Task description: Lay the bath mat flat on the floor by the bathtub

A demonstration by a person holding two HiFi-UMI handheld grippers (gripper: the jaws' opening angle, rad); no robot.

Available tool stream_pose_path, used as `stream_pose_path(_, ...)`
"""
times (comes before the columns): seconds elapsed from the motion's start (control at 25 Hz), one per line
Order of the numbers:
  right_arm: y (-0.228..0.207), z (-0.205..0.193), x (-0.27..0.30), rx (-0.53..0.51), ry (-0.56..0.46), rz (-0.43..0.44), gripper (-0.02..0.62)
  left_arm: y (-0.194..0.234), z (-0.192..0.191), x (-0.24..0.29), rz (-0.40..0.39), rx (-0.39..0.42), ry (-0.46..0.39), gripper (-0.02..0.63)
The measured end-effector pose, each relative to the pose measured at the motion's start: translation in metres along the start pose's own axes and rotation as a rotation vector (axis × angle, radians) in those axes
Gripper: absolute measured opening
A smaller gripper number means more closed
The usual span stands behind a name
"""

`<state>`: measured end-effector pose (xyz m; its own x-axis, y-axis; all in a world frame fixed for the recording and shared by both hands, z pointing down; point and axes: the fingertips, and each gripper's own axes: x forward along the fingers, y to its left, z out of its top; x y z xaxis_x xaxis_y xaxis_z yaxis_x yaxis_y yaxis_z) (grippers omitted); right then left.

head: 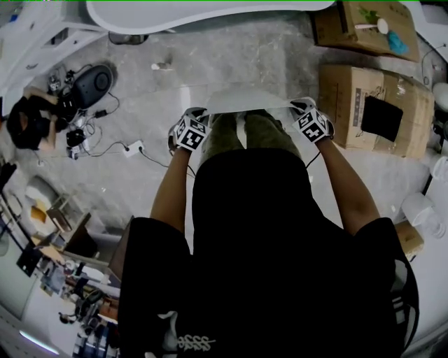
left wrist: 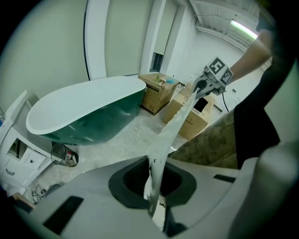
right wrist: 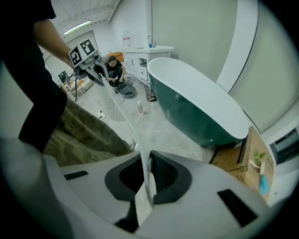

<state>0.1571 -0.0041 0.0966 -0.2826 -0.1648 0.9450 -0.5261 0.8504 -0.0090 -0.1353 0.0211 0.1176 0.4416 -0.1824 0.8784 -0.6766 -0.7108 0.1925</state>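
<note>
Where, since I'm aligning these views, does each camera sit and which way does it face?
Head view: on the head, facing steeply down; arms, torso, left gripper, right gripper, bath mat.
Left gripper view: on left gripper, along shut jaws toward bathtub; right forearm.
Right gripper view: on right gripper, toward bathtub; left forearm.
Both gripper views share bath mat, bathtub.

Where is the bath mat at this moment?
Head view, centre: the bath mat hangs stretched between the left gripper and right gripper, both shut on its edge, short of the bathtub at the top.
</note>
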Motion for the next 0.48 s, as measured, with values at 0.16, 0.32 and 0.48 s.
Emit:
stream_pose_path(0.16, -0.002, 0.008, 0.016, 0.015, -0.009, -0.039, 0.029, 0.017, -0.010, 0.015, 0.004, 0.007, 0.012, 0.029)
stream_pose_path(0.32, -0.003, 0.006, 0.033, 0.052, 0.019, -0.063, 0.029, 0.032, -0.013, 0.032, 0.008, -0.102, -0.013, 0.029)
stream_pose_path(0.48, -0.008, 0.004, 0.053, 0.107, 0.048, -0.091, 0.029, 0.039, -0.022, 0.054, -0.022, -0.104, -0.020, 0.029)
